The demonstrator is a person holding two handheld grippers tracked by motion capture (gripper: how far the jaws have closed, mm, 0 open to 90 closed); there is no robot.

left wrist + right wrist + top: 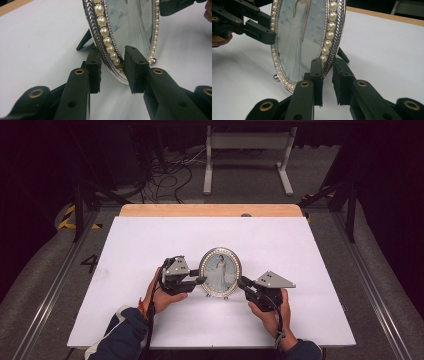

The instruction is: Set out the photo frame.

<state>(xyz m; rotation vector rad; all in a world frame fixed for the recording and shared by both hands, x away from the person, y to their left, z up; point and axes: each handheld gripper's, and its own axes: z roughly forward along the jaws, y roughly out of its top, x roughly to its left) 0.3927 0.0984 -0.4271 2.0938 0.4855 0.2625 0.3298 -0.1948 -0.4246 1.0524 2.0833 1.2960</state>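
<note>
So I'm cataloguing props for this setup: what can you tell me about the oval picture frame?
The oval picture frame stands upright near the middle of the white table, on small ball feet with a dark back strut. Its silvery rim has a braided band and a ring of pearl-like beads around a photo of a figure in a long white dress. The left gripper and the right gripper each straddle one side edge of the rim, jaws front and back.

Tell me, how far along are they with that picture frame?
Done: the oval picture frame stands upright on the white table, its back strut propping it. In hand: the left tool and the right tool each straddle one edge of its pearl rim. Left: probably lifting or moving it; nothing shows it raised yet.
</note>
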